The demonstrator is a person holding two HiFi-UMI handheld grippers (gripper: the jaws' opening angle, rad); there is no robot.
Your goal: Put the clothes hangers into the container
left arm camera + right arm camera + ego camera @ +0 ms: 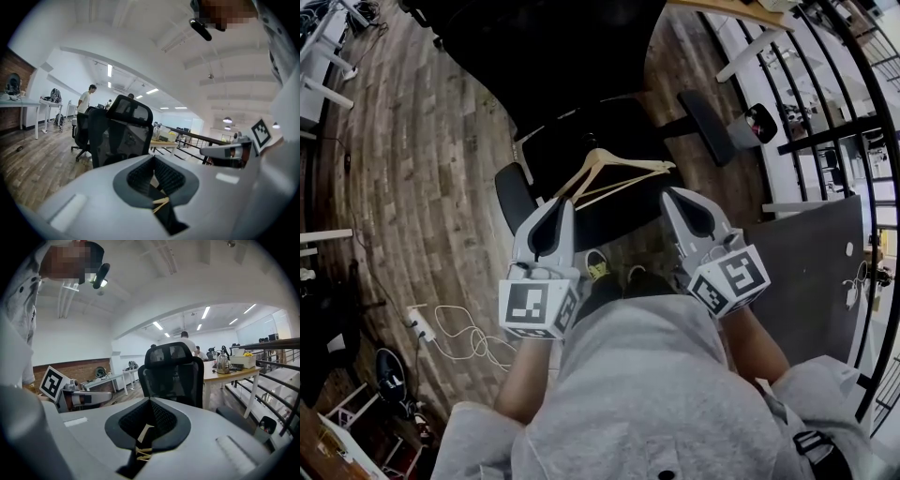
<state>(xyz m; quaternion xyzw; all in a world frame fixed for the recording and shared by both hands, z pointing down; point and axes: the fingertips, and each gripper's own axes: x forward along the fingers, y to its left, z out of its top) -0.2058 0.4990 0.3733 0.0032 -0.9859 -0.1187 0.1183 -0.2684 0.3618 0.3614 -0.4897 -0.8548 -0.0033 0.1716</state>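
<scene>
Both grippers hold the same load: the left gripper and the right gripper are each pressed together on one end of a wooden clothes hanger. The hanger hangs level between them, above the seat of a black office chair, with its hook pointing away from the person. The left gripper view shows pale wooden strips pinched in the seam of its closed jaws. The right gripper view shows the same kind of strips caught between its own. By my reading the task is in its carrying stage. The hanger is lifted and clear of the chair, but it has not been put anywhere, and the whole placing step remains. No container can be picked out in any view. The dark flat panel at the right of the head view may be a tabletop or something else, and I cannot tell which. Nor is it clear whether this is one hanger or a few stacked together: the crossing wooden lines in the head view and the several strips in the jaws fit either reading. No other hangers show, waiting or already stowed. The person's grey top fills the near part of the head view and hides the floor close in, and both gripper views look out level across the room, past the chair back.
</scene>
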